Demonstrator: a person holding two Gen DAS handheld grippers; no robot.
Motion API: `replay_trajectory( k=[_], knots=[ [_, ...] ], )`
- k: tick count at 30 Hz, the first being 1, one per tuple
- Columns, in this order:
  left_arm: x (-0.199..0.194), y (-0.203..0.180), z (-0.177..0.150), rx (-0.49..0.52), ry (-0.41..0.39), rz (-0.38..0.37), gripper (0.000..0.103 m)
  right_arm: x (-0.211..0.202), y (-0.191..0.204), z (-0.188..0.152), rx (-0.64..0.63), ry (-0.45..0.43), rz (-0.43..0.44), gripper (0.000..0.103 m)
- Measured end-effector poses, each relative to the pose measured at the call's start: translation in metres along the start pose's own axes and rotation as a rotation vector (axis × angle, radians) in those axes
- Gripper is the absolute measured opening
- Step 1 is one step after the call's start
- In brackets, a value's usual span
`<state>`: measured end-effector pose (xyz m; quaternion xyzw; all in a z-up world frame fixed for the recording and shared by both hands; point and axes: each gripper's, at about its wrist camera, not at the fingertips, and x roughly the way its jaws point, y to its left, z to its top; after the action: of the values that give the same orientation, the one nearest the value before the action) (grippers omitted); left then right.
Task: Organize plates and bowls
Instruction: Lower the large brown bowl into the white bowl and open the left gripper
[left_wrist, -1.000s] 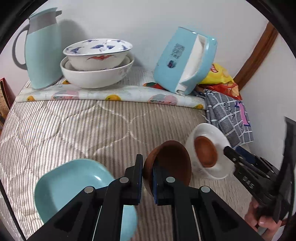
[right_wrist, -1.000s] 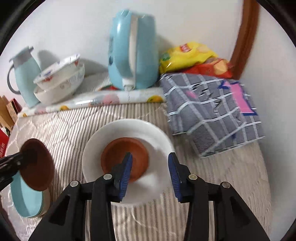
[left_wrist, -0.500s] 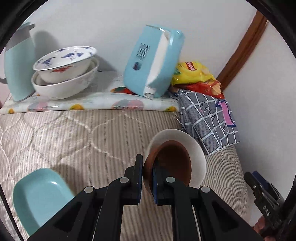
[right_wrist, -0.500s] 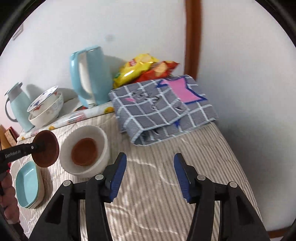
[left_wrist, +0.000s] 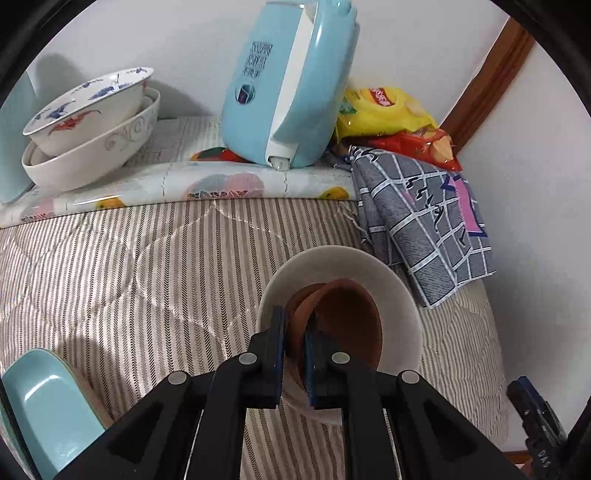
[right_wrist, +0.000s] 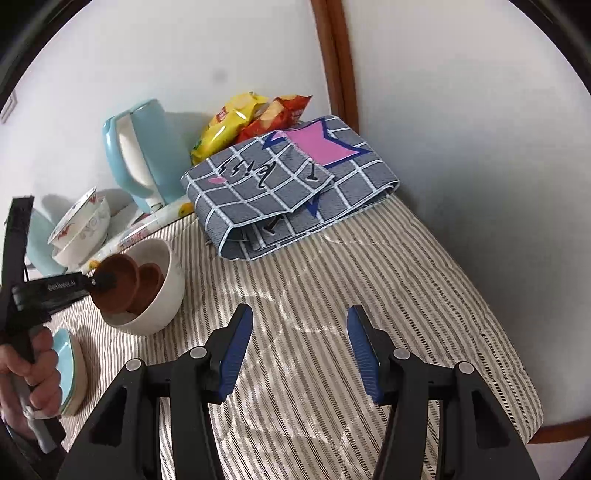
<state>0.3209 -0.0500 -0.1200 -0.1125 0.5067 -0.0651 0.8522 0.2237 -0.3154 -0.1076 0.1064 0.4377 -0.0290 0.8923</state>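
My left gripper (left_wrist: 295, 317) is shut on the rim of a small brown bowl (left_wrist: 347, 321), tilted and held partly inside a white bowl (left_wrist: 332, 254) on the striped bedspread. A second brown bowl (left_wrist: 299, 299) lies in the white bowl just behind it. The right wrist view shows the held brown bowl (right_wrist: 118, 284) leaning on the other brown bowl (right_wrist: 151, 280) inside the white bowl (right_wrist: 166, 291), with a hand holding the left gripper (right_wrist: 99, 282). My right gripper (right_wrist: 301, 332) stands open over bare bedspread, right of the white bowl, with nothing between its fingers.
A turquoise dish (left_wrist: 40, 406) lies at the near left. Two stacked white bowls (left_wrist: 92, 122), a blue kettle (left_wrist: 288, 85) and chip bags (left_wrist: 388, 110) stand along the back wall. A folded checked cloth (left_wrist: 424, 221) lies right of the white bowl, with a wall beyond it.
My left gripper has carried the brown bowl right and down into the white bowl. The right gripper has drawn back from the white bowl to the right, rolled, and its jaws have widened.
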Motion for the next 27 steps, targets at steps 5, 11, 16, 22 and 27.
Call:
replay_trajectory(
  k=[5, 11, 16, 22, 27],
  knots=[
    [0.011, -0.002, 0.002, 0.006, 0.014, -0.002, 0.009, -0.001, -0.003, 0.0, 0.008, -0.009, -0.004, 0.053],
    [0.02, -0.003, 0.004, 0.002, 0.026, -0.015, 0.01, 0.003, -0.003, -0.006, 0.004, 0.013, -0.018, 0.053],
    [0.021, -0.003, 0.005, 0.006, 0.023, -0.029, 0.01, 0.005, -0.003, -0.01, 0.009, 0.033, -0.019, 0.053],
    [0.02, -0.007, 0.004, 0.022, 0.026, -0.04, 0.021, 0.003, 0.005, -0.013, -0.011, 0.04, -0.014, 0.053],
    [0.02, -0.013, 0.001, 0.057, 0.026, -0.017, 0.024, -0.001, 0.014, -0.015, -0.037, 0.039, -0.015, 0.053]
  ],
)
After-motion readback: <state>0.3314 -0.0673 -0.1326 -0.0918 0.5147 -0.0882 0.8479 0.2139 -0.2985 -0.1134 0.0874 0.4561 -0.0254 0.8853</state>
